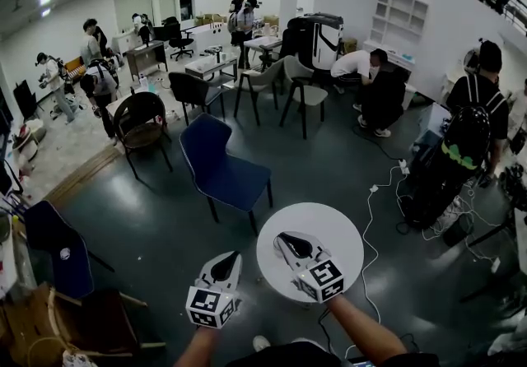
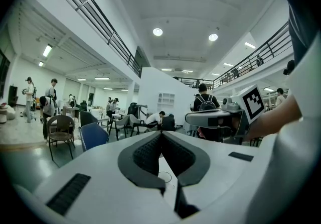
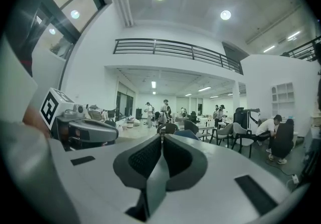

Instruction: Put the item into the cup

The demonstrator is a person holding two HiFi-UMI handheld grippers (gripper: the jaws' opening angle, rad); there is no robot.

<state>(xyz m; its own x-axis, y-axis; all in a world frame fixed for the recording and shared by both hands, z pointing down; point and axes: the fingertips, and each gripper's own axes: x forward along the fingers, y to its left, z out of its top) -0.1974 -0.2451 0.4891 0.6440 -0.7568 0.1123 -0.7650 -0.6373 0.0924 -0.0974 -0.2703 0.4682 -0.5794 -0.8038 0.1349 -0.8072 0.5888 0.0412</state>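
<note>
As seen from the head view, holding the left gripper (image 1: 233,257) just beside the left edge of a round white table (image 1: 333,229) and the right gripper (image 1: 280,236) over its top, side by side and slightly apart, both aimed toward a blue chair (image 1: 218,164) on the dark floor (image 1: 165,225). Shut tip to tip on each, per each gripper's own view, with nothing pinched between the pads. Cannot place the item or the cup relative to either gripper: not made out on the table top, under the jaws or anywhere near them
</note>
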